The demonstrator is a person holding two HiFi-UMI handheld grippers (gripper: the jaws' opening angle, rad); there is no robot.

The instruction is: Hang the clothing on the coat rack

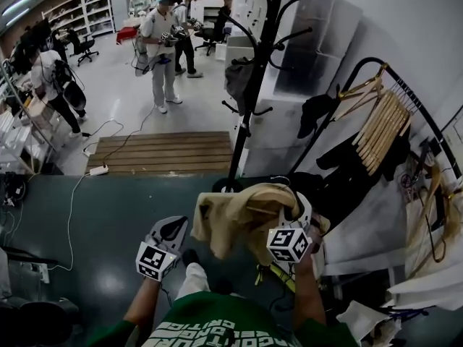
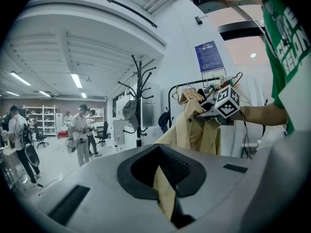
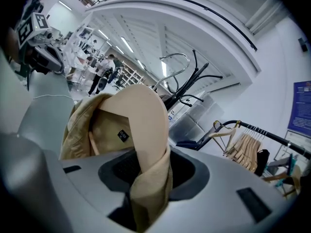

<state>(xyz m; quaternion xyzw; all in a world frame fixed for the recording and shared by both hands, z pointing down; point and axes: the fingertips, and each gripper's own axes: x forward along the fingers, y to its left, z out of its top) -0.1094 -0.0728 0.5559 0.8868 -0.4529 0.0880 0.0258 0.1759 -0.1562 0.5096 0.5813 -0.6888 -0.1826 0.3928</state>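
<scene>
Overhead, a busy workshop spreads across a grey-green floor (image 1: 108,215), with other people (image 1: 160,49) standing at work well behind a low wooden platform (image 1: 166,152). Rising from just past that platform is the black coat rack (image 1: 255,85), its curved arms branching out at the top and one dark item already draped on a lower arm. To its right stands a clothes rail (image 1: 409,96) that carries a row of wooden hangers (image 1: 382,125). Nearer the camera, a tan jacket (image 1: 242,219) hangs bunched in the air between the person's two tools, close to the foot of the rack but not touching it. The right gripper (image 1: 296,223) has its jaws pinched on a thick fold at the collar, which would explain why most of the garment's weight drops from that side. The left gripper (image 1: 172,231), held off to the other side, has its jaws pressed together on a thin strip of the same cloth, apparently to draw the jacket out and keep it from trailing low. Both tools point slightly downward toward the rack. Judging by this, the garment is being carried over and has yet to be lifted to an arm; a free upper arm looks the likeliest place for the collar.
</scene>
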